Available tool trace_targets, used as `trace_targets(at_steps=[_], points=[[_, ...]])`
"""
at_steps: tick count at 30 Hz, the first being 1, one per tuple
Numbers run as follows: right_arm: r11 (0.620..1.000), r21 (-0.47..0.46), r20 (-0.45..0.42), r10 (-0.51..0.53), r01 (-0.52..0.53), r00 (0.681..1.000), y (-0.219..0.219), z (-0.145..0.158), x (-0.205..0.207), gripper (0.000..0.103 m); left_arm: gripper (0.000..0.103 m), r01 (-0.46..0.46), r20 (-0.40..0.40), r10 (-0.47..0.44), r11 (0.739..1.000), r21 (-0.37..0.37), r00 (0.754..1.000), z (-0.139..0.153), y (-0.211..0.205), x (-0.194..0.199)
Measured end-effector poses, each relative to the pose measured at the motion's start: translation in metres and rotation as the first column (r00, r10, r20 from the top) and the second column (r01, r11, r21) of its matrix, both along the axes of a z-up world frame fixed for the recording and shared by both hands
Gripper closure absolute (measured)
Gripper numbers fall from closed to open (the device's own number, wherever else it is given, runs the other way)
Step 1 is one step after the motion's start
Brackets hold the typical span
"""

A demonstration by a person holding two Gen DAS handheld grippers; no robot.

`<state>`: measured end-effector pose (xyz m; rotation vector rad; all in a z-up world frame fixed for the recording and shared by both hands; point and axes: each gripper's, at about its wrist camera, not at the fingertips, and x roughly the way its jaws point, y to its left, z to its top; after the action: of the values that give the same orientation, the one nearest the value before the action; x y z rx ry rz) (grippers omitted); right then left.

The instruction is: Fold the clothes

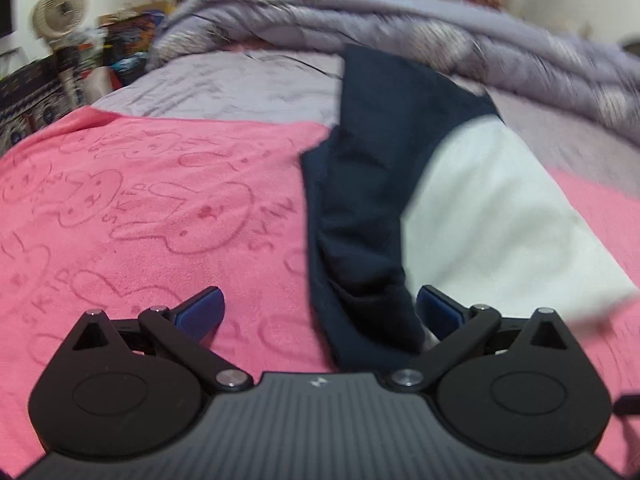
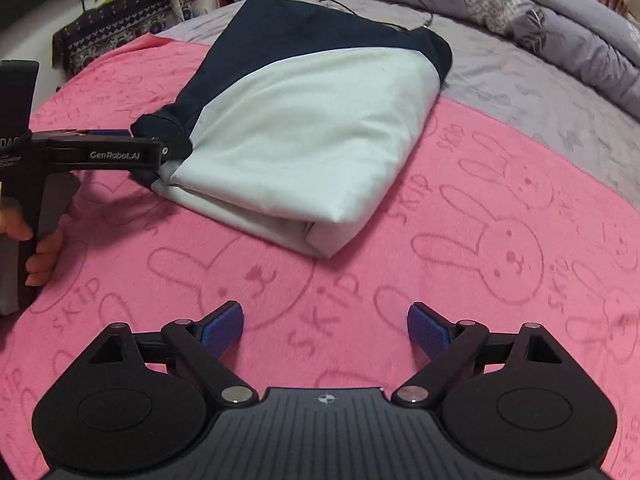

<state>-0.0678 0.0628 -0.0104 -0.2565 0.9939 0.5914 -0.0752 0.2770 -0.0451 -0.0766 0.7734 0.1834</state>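
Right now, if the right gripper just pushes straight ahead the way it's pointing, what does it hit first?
The right gripper is open over the pink blanket. Straight ahead, it would probably meet the folded white and navy garment first, at its near folded corner, unless it skims into the blanket beforehand; height is unclear.

Home bedroom: bed (pink blanket (image 2: 440,208), grey duvet (image 2: 560,20))

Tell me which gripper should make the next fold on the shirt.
Left. The left gripper is open, already at the shirt edge; the right gripper hangs open over bare pink blanket, short of it.
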Motion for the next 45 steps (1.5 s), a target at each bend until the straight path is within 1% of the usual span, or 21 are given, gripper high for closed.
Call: trace_targets(at_steps=[2,5,7,10,11,12,14,19,24,26,27,29,30,31,32,33,36,39,41,45], points=[[1.000,0.017,-0.018,-0.013,0.013,1.000,-0.008,0.005,-0.006,0.012,0.000,0.071,-0.013,-0.071,0.997,0.043,0.997,0.013,-0.012,-0.014],[1.000,0.000,0.003,-0.011,0.011,1.000,-0.012,0.011,-0.019,0.011,0.000,0.181,-0.029,-0.180,0.981,0.067,0.983,0.031,-0.027,-0.032],[1.000,-0.004,0.027,-0.017,0.017,0.999,-0.012,0.015,-0.027,0.011,0.000,0.194,-0.040,-0.191,0.978,0.074,0.981,0.039,-0.034,-0.040],[0.999,0.043,0.049,-0.023,0.021,0.999,-0.012,0.021,-0.035,0.007,0.000,0.195,-0.053,-0.194,0.981,0.014,0.980,0.044,-0.038,-0.044],[0.998,0.058,0.054,-0.023,0.020,0.998,-0.012,0.023,-0.037,0.007,0.000,0.195,-0.061,-0.194,0.981,0.007,0.979,0.044,-0.040,-0.045],[0.998,0.065,0.056,-0.019,0.016,0.998,-0.010,0.023,-0.039,0.007,0.000,0.197,-0.071,-0.196,0.980,0.015,0.978,0.043,-0.042,-0.047],[0.998,0.069,0.063,-0.004,0.000,0.998,-0.008,0.023,-0.041,0.007,0.000,0.210,-0.088,-0.205,0.976,0.054,0.975,0.040,-0.050,-0.050],[0.997,0.062,0.085,0.033,-0.038,0.996,-0.005,0.017,-0.041,0.007,0.000,0.269,-0.119,-0.256,0.957,0.110,0.959,0.028,-0.065,-0.056],[0.996,0.085,0.087,0.023,-0.030,0.996,-0.011,0.012,-0.028,0.007,0.000,0.314,-0.134,-0.298,0.942,0.119,0.945,0.019,-0.076,-0.046],[0.995,0.098,0.093,0.020,-0.029,0.995,-0.012,0.009,-0.022,0.007,0.000,0.331,-0.132,-0.314,0.934,0.137,0.940,0.018,-0.078,-0.041],[0.994,0.105,0.097,0.021,-0.031,0.995,-0.012,0.007,-0.019,0.007,0.000,0.334,-0.132,-0.316,0.932,0.143,0.939,0.016,-0.077,-0.039],[0.993,0.112,0.107,0.028,-0.040,0.994,-0.013,-0.001,-0.013,0.002,0.000,0.334,-0.133,-0.316,0.932,0.142,0.939,0.010,-0.076,-0.032],[0.994,0.101,0.113,0.033,-0.044,0.993,-0.012,-0.011,-0.011,0.000,0.000,0.329,-0.136,-0.313,0.936,0.124,0.940,0.003,-0.073,-0.028],[0.993,0.100,0.144,0.044,-0.059,0.989,-0.013,-0.021,-0.012,0.000,0.000,0.322,-0.127,-0.310,0.943,0.087,0.942,-0.004,-0.068,-0.026],[0.990,0.121,0.196,0.051,-0.076,0.979,-0.015,-0.027,-0.017,0.000,0.000,0.301,-0.071,-0.298,0.953,0.028,0.952,-0.009,-0.057,-0.028],[0.988,0.130,0.208,0.050,-0.078,0.977,-0.016,-0.027,-0.019,0.000,0.000,0.281,-0.016,-0.281,0.960,-0.005,0.959,-0.014,-0.050,-0.032],[0.988,0.135,0.221,0.048,-0.079,0.974,-0.017,-0.027,-0.021,0.000,0.000,0.283,-0.002,-0.284,0.958,0.050,0.959,-0.015,-0.058,-0.035],[0.987,0.145,0.216,0.044,-0.077,0.975,-0.017,-0.027,-0.020,0.000,0.000,0.282,0.000,-0.282,0.959,0.014,0.959,-0.015,-0.052,-0.034],[0.987,0.142,0.220,0.044,-0.077,0.975,-0.016,-0.027,-0.020,0.000,0.000,0.283,-0.002,-0.283,0.959,0.032,0.959,-0.015,-0.054,-0.035],[0.987,0.143,0.220,0.043,-0.076,0.975,-0.016,-0.026,-0.021,0.000,0.000,0.281,-0.005,-0.281,0.959,0.027,0.960,-0.014,-0.054,-0.035]])
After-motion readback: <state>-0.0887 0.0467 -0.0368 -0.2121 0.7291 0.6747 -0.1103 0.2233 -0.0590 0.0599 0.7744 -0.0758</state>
